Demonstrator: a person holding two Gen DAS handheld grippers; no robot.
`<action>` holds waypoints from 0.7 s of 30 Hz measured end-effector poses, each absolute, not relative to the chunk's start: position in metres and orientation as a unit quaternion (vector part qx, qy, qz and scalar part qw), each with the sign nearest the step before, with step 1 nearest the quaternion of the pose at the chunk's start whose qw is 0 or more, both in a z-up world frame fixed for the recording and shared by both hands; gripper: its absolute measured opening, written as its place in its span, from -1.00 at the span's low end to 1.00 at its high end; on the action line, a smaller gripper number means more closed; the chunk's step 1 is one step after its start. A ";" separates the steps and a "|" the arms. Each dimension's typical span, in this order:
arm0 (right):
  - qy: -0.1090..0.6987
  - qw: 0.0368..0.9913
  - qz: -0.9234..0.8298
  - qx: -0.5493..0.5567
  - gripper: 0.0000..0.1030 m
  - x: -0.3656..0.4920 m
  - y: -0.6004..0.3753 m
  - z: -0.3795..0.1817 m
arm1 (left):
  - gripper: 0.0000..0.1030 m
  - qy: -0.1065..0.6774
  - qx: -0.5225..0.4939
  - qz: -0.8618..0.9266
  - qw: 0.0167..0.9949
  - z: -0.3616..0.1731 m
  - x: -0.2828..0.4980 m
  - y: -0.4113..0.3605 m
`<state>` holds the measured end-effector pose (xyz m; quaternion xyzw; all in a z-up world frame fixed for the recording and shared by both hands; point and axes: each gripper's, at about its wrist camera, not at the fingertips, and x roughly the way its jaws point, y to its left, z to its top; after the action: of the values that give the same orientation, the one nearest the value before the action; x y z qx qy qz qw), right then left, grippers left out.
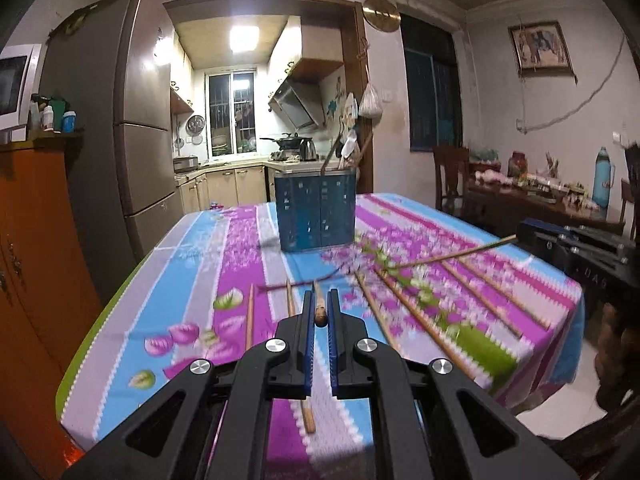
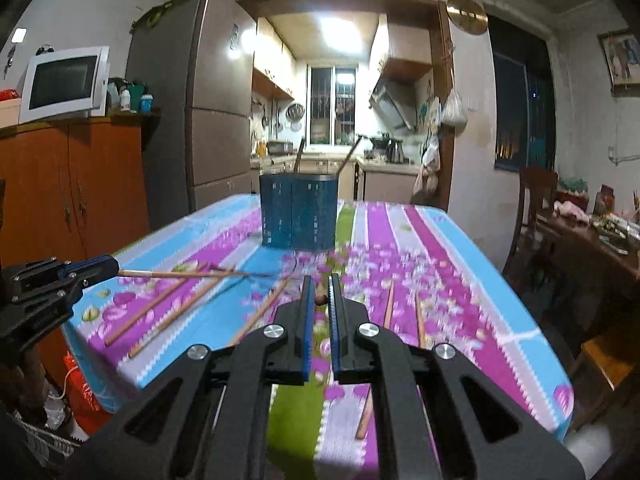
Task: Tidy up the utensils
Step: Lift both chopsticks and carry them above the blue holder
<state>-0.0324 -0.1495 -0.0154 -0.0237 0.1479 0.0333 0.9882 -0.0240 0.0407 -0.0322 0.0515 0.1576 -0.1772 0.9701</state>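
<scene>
Wooden chopsticks, one pinched in each of my jaws: the left gripper (image 1: 319,312) is closed on one chopstick (image 1: 319,309) near its end, the right gripper (image 2: 320,300) closed on another (image 2: 320,299). Each grip is thin and near the tip, so I judge a stick could pivot or slip out. More loose chopsticks (image 2: 158,307) lie scattered on the floral counter (image 2: 460,264). Farther off, mid-counter, stands the blue perforated utensil holder (image 1: 316,212), already holding two upright sticks; a long stick could catch its rim.
</scene>
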 end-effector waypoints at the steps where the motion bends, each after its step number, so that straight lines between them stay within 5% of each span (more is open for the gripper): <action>1: 0.143 0.989 0.034 -0.026 -0.90 -0.033 -0.150 -0.013 | -0.86 0.156 0.049 -0.180 0.970 -0.027 -0.023 0.041; 21: 0.087 0.993 0.075 -0.018 -0.90 -0.004 -0.175 0.053 | -0.86 0.124 0.010 -0.234 0.964 0.064 0.011 0.042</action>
<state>-0.0035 -0.1746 0.0525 -0.0178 0.0874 0.0750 0.9932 0.0110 0.0424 0.0640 0.0099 0.1239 -0.2337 0.9643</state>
